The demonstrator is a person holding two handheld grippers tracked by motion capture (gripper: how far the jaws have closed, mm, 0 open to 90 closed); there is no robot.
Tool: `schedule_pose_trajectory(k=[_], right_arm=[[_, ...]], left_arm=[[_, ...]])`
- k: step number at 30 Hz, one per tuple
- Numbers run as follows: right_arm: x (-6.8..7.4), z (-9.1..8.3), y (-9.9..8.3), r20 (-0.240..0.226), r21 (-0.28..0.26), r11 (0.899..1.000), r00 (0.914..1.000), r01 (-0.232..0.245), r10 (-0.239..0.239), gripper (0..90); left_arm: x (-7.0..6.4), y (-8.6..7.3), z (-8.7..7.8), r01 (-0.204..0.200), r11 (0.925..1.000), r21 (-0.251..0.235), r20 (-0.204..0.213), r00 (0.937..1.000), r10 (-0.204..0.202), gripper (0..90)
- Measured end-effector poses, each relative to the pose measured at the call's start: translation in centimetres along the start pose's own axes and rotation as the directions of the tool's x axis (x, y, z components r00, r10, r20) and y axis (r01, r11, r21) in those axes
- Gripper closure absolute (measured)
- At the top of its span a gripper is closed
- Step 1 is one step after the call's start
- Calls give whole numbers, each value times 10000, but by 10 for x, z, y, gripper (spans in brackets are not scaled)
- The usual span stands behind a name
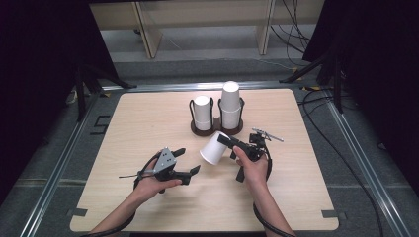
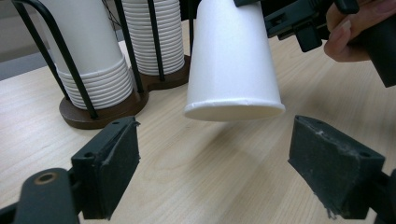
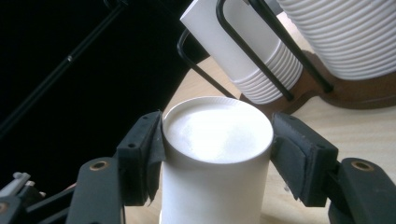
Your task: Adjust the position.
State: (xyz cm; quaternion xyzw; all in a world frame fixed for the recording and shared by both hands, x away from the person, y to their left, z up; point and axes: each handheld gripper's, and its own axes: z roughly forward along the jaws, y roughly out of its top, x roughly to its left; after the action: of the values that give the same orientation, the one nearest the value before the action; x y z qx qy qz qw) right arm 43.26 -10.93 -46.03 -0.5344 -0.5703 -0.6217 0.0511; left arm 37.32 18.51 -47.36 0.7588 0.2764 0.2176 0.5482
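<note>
A single white paper cup [image 1: 213, 148] hangs tilted just above the table, its mouth toward the lower left. My right gripper [image 1: 225, 140] is shut on it near its closed bottom; in the right gripper view both pads press the cup [image 3: 217, 158] at its sides. My left gripper [image 1: 188, 160] stands open to the left of the cup. Its jaws are wide apart in the left gripper view, with the cup's rim [image 2: 233, 109] a little beyond them and nothing between them. Behind stands a brown two-slot wire holder [image 1: 216, 129] with two stacks of upside-down cups [image 1: 201, 111] [image 1: 230, 103].
A small metal tool [image 1: 267, 133] lies on the table right of the holder. The wooden table [image 1: 148, 118] has bare room at left and front. Cables [image 1: 346, 163] run over the floor at right, and a wooden bench [image 1: 148, 34] stands behind.
</note>
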Motion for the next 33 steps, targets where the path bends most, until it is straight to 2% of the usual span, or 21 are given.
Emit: schedule_pose_trajectory(k=[2, 3, 5, 6, 7, 8, 9, 10, 13, 14, 17, 20, 21, 22, 23, 25, 31, 32, 33], right_arm=[[1, 0, -1, -138, 36, 9997, 9996, -246, 247, 371], [-2, 1, -1, -203, -46, 10000, 9998, -14, 13, 371], [0, 0, -1, -295, 188, 9987, 9984, -474, 480, 372], [-1, 1, -2, -337, 175, 9985, 9981, -513, 519, 372], [2, 1, -2, -175, 262, 9956, 9957, -903, 908, 371], [-3, 2, -3, -257, 244, 9983, 9982, -536, 542, 371], [-3, 3, -3, -332, 216, 9979, 9976, -604, 611, 371], [-2, 2, -3, -314, 292, 9967, 9966, -756, 765, 371], [-2, 2, -4, -243, 267, 9965, 9965, -791, 797, 371], [-2, 3, -4, -344, 278, 9947, 9944, -994, 1003, 371], [-3, 2, -4, -274, 299, 9956, 9956, -889, 898, 372], [-4, 3, -5, -452, 229, 9952, 9944, -950, 959, 371], [-4, 2, -5, -245, 335, 9940, 9942, -1037, 1046, 371], [-2, 2, -6, -385, 387, 9891, 9889, -1418, 1433, 372], [-5, 2, -6, -449, 341, 9937, 9931, -1064, 1079, 371], [-5, 3, -7, -332, 286, 9942, 9940, -1032, 1042, 372], [-6, 3, -7, -490, 323, 9928, 9919, -1157, 1172, 372], [-5, 2, -7, -472, 404, 9894, 9888, -1394, 1413, 372], [-5, 2, -7, -503, 388, 9893, 9885, -1406, 1424, 372]], left_arm=[[0, 1, 1, -35, 10000, 6, 10, 10000, 35, 153], [0, 1, 1, -39, 10000, -8, 18, 10000, 39, 153], [0, 2, 2, -30, 10000, -34, 70, 10000, 31, 152], [0, 1, 4, -8, 10000, -91, 107, 9999, 9, 150], [0, 2, 4, -45, 10000, 77, 79, 10000, 44, 150], [0, 2, 4, -75, 9999, 117, 69, 9999, 74, 150], [0, 1, 6, -3, 10000, -52, 153, 9999, 3, 149], [-1, 2, 6, -14, 10000, 75, 156, 9999, 12, 149], [-2, 3, 7, -51, 9999, 102, 193, 9998, 49, 148], [-2, 4, 7, -67, 9999, 84, 212, 9998, 65, 148], [-4, 6, 9, -105, 9999, 59, 263, 9996, 103, 147], [-4, 7, 11, -81, 9999, 81, 296, 9995, 78, 146], [-5, 7, 15, 31, 10000, 8, 357, 9994, -32, 146], [-4, 8, 16, -1, 9999, 154, 376, 9993, -5, 145], [-5, 7, 17, 22, 10000, 72, 389, 9992, -24, 144], [-5, 8, 19, -59, 9999, 155, 408, 9992, 53, 143], [-6, 10, 23, -81, 9999, 118, 460, 9989, 76, 142], [-6, 10, 24, -97, 9997, 241, 450, 9990, 86, 142], [-6, 10, 26, -68, 9999, 157, 470, 9989, 60, 141]])
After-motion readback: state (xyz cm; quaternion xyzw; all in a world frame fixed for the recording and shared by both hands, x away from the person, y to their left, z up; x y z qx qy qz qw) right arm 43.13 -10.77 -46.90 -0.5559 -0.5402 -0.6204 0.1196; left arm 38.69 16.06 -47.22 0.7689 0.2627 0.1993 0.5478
